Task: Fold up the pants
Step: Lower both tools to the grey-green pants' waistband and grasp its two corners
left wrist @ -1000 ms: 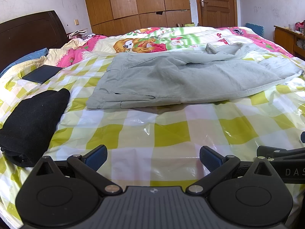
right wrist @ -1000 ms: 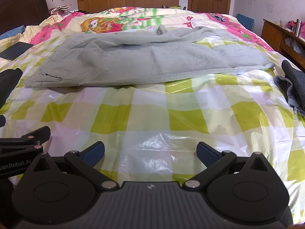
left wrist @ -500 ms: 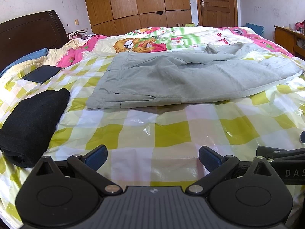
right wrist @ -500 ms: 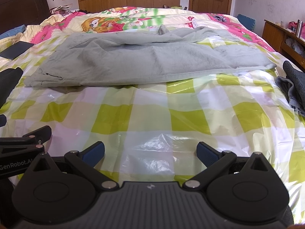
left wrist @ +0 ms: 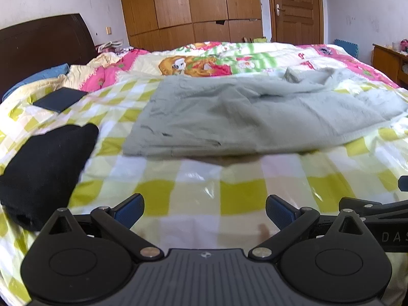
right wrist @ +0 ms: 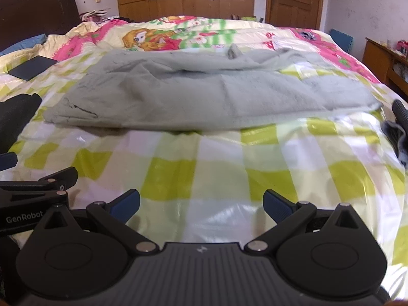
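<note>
- One pair of grey pants (left wrist: 244, 117), rumpled, spread flat across the bed (left wrist: 193, 193).
- Left gripper (left wrist: 204, 210) and right gripper (right wrist: 201, 204): fingers wide, empty.
- One black folded garment (left wrist: 43, 168) at left.

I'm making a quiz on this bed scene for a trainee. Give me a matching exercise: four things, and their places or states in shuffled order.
Things:
1. grey pants
2. black garment
3. dark flat pad
4. left gripper

States:
A. open, holding nothing
B. folded, at the left edge
C. spread across the bed's middle
D. flat, towards the headboard

Pairs: 1-C, 2-B, 3-D, 4-A
</note>
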`<action>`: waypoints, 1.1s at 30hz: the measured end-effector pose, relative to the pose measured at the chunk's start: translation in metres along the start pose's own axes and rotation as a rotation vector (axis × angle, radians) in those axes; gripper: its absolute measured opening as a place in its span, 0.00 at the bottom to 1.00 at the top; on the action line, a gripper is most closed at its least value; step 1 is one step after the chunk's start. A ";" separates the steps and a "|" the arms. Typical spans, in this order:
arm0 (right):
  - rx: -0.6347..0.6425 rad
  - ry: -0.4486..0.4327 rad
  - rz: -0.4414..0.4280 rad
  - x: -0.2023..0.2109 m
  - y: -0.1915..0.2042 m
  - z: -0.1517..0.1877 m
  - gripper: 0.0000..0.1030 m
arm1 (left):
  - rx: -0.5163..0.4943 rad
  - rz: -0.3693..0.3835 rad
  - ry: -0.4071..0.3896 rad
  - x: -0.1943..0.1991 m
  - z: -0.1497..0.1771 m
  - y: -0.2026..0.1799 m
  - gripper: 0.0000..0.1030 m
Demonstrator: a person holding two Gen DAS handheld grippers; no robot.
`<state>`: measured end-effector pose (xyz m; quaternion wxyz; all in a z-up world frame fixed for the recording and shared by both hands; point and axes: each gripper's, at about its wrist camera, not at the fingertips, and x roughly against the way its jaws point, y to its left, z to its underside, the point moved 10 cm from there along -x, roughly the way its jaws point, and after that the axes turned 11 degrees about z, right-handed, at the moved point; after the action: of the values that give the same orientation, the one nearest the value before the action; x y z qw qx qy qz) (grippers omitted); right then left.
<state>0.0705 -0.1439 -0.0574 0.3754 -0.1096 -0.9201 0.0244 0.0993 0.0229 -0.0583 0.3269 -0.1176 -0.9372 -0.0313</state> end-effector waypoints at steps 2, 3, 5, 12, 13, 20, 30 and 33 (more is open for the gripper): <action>0.029 -0.018 -0.014 -0.005 0.009 -0.010 0.99 | -0.013 -0.002 -0.011 -0.004 -0.008 0.008 1.00; 0.048 -0.026 -0.018 -0.008 0.013 -0.015 0.99 | -0.028 -0.013 -0.016 -0.008 -0.012 0.013 1.00; 0.098 -0.048 -0.028 -0.015 0.024 -0.027 0.99 | -0.065 -0.049 -0.028 -0.017 -0.021 0.029 1.00; 0.291 -0.105 -0.100 -0.053 0.073 -0.067 0.99 | -0.124 -0.071 -0.015 -0.066 -0.047 0.088 1.00; 0.323 -0.110 -0.115 -0.059 0.081 -0.070 0.99 | -0.130 -0.062 -0.006 -0.073 -0.048 0.093 1.00; 0.497 -0.080 -0.219 -0.094 0.124 -0.075 0.98 | -0.200 0.058 0.089 -0.118 -0.044 0.106 1.00; 0.467 0.048 -0.320 -0.092 0.141 -0.066 0.47 | -0.163 0.122 0.167 -0.104 -0.028 0.109 0.33; 0.484 0.053 -0.343 -0.077 0.151 -0.058 0.42 | -0.150 0.087 0.188 -0.092 -0.019 0.126 0.24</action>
<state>0.1918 -0.0159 -0.0878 0.4130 0.1398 -0.8824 0.1765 0.2108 0.1241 -0.1031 0.4048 -0.1788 -0.8914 -0.0982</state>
